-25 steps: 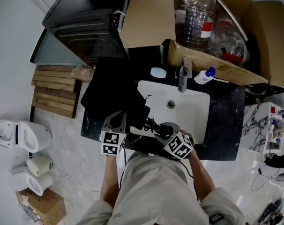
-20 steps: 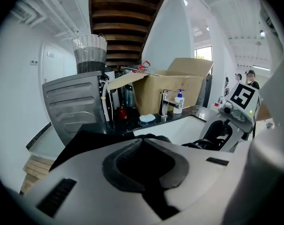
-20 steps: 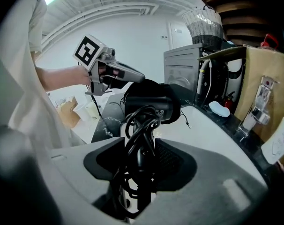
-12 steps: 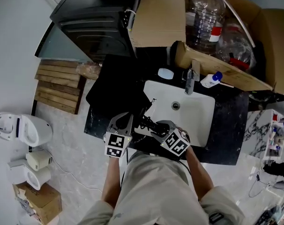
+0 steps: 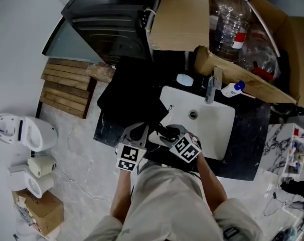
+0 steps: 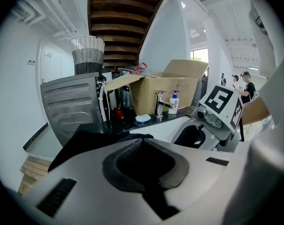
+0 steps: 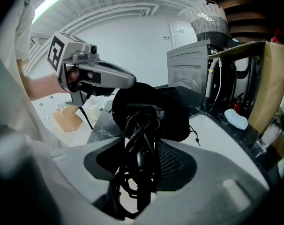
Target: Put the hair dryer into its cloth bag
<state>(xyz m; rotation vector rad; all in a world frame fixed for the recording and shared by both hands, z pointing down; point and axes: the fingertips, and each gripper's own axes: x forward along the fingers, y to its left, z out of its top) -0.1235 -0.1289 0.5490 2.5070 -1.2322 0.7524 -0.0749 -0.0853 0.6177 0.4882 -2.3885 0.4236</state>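
Two pairs of fingers: side by side and close together over the front of the worktop, each closed on something.
Left gripper: fingers shut tight, pads together, nipping the near edge of the black cloth bag.
Right gripper: fingers held partway apart, clamped on the hair dryer by its handle.
Hair dryer: black, gripped between the right fingers, its cord wound in loose loops round the handle and bunched between the pads.
Just beyond the right fingers: a rounded black mass with a small printed label. Where the dryer ends and the bag begins cannot be told, nor how far the dryer is inside.
Cloth bag: spreads away from the left fingers across the worktop; a thin drawstring trails off it on the right fingers' far side, over the sink.
Sink: white, set in the worktop, right of and beyond the right fingers.
Farther beyond: tap at the sink's back rim, with a pale blue lump on one side of it and a white bottle with a blue cap on the other.
Farthest beyond: open cardboard box holding clear plastic bottles; a dark grey appliance stands beyond the left fingers.
Left of the left fingers, on the floor: wooden slats and a white toilet.
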